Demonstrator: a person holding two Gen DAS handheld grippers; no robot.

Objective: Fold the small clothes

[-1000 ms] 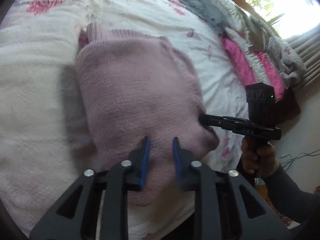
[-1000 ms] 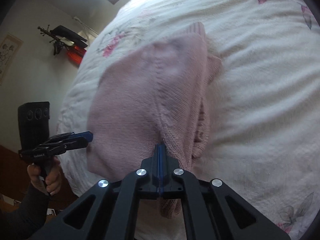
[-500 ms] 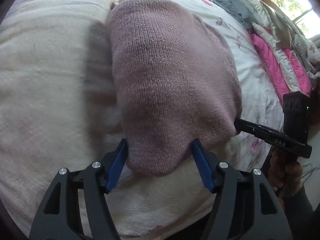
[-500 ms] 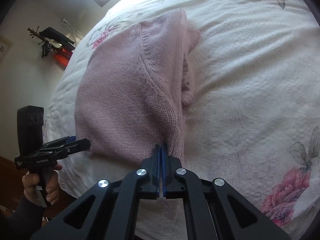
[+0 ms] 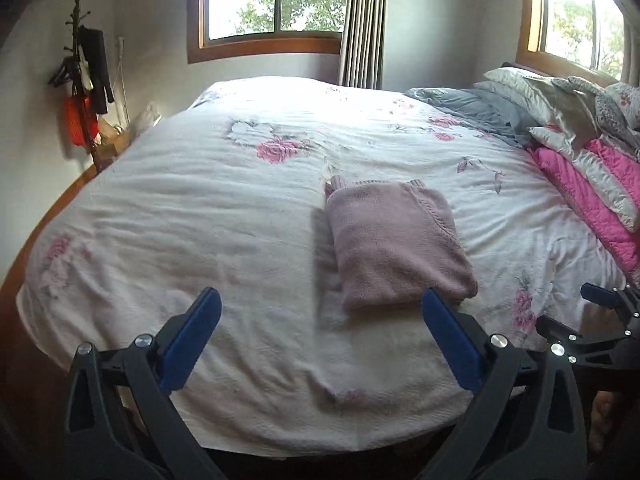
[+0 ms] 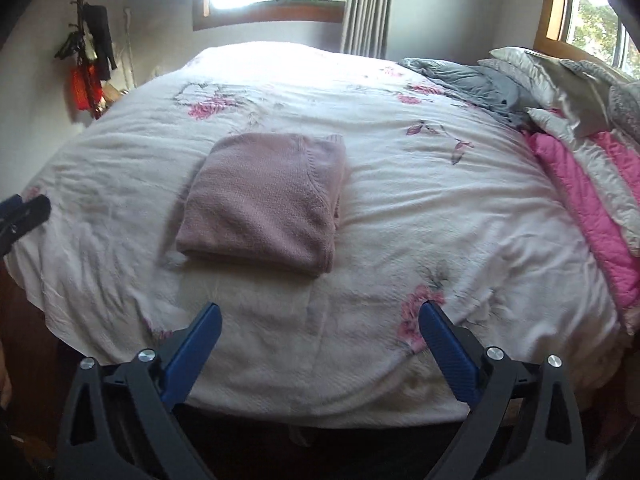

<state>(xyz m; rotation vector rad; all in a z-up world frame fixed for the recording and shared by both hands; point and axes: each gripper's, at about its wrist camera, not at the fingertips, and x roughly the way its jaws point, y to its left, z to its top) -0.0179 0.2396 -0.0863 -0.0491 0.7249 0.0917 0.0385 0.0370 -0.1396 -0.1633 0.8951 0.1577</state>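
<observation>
Pink knit, a small sweater (image 5: 396, 240) lies folded into a thick rectangular pad on the bed, near the front edge and a little right of centre in the left wrist view, left of centre in the right wrist view. Its long axis runs from the near edge of the bed away toward the far wall, with a ribbed cuff or hem poking out at the far end and the rounded fold facing the cameras. Under it is a white bedspread (image 5: 200, 220) printed with pink roses and grey leaves, rumpled in soft creases. To the right along the bed is a heap of bedding (image 5: 580, 128): grey cloth, pale pillows and a bright pink quilt. Behind the bed are a wood-framed window (image 5: 272, 4) with a grey curtain (image 5: 362, 20) beside it, a second window on the right, and on the left wall a rack (image 5: 82, 80) hung with dark and red things. Both tools are held level and back from the bed, clear of the sweater. The left gripper (image 5: 318, 332) has its blue-padded fingers spread wide apart and empty; the right gripper (image 6: 318, 340) is likewise spread wide with nothing between its pads, and its tip shows at the right edge of the left wrist view.
</observation>
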